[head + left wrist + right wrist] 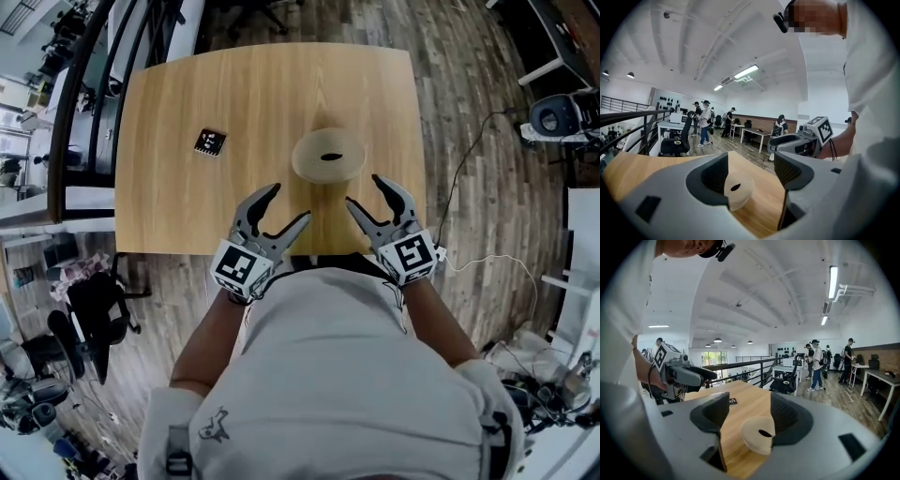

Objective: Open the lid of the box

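A round beige box (328,155) with a dark oval hole in its lid stands on the wooden table (187,206), right of centre. Both grippers hover near the table's front edge, short of the box. My left gripper (291,202) is open and points at the box from the near left, with nothing between its fingers. My right gripper (364,190) is open too, at the near right, also holding nothing. In the left gripper view the box (738,190) shows between the wide jaws, some way ahead. The right gripper view frames the box (757,432) likewise.
A small black marker card (210,142) lies on the table's left half. A black office chair (94,314) stands on the floor at the near left. A cable (487,262) runs over the floor at the right. People stand at desks (705,123) in the background.
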Demonstrator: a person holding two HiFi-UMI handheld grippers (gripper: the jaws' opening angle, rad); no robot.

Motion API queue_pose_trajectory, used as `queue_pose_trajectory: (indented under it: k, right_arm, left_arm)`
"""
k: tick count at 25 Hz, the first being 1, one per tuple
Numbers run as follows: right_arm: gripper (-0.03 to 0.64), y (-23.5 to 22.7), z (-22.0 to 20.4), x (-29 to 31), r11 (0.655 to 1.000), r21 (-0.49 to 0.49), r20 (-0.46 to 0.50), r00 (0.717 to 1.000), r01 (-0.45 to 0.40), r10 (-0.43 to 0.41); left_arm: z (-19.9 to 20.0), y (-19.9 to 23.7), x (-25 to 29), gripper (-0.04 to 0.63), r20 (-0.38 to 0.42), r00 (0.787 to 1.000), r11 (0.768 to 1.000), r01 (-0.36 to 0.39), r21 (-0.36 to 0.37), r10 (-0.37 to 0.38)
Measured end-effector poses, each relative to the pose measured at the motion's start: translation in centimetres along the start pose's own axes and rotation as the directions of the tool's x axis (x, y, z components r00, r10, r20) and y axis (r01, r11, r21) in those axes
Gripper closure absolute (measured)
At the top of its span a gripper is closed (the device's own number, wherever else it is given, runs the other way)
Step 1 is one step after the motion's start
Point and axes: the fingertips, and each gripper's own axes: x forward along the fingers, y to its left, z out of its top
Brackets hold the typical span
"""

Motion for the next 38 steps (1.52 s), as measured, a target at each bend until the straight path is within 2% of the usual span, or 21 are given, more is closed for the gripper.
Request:
queue_pose_trajectory:
  k: [3,7,11,19,21,26,29,32,38]
  right_arm:
    - [0.336,-1.0,-0.8,1.9,0.999,-0.038,-0.041,0.999,-0.020,0.019]
    - [0.336,-2.0,-2.9,3.5,0.990,-0.129,-0.121,0.992,-0.055,0.039]
    - [0.336,-3.0,-6.0,5.0,0.960,-0.263,-0.205,0.978,-0.101,0.047]
    - [0.336,-4.5,-10.3,7.4,0.902,-0.391,-0.319,0.946,-0.185,0.056]
    - [0.336,-4.5,-11.2,7.9,0.889,-0.406,-0.343,0.937,-0.211,0.066]
    - [0.336,-4.7,-13.6,9.6,0.847,-0.457,-0.399,0.914,-0.271,0.078]
    - [0.336,-5.0,-14.8,10.6,0.825,-0.480,-0.427,0.901,-0.298,0.077]
    - [0.341,-5.6,-16.1,11.7,0.810,-0.497,-0.453,0.889,-0.312,0.065]
    - [0.341,-6.3,-17.2,13.8,0.762,-0.543,-0.477,0.876,-0.352,0.065]
  left_arm:
    - [-1.3,1.5,1.2,0.299,-0.049,0.999,1.000,0.014,0.008,-0.013]
    - [-3.0,3.1,3.0,0.299,-0.102,0.994,1.000,0.023,-0.020,-0.024]
    - [-4.8,4.1,4.5,0.299,-0.155,0.987,0.998,0.045,-0.034,-0.050]
    - [-9.2,5.8,6.6,0.291,-0.252,0.964,0.996,0.086,0.000,-0.083]
    - [-10.7,6.0,6.9,0.288,-0.285,0.954,0.995,0.099,0.013,-0.092]
    - [-14.6,7.4,8.0,0.285,-0.370,0.923,0.984,0.147,0.099,-0.101]
    - [-17.1,8.0,8.7,0.281,-0.430,0.896,0.975,0.180,0.133,-0.107]
    - [-18.8,8.6,9.5,0.281,-0.472,0.872,0.969,0.212,0.129,-0.128]
    - [-22.1,10.3,10.3,0.273,-0.522,0.842,0.970,0.219,0.104,-0.134]
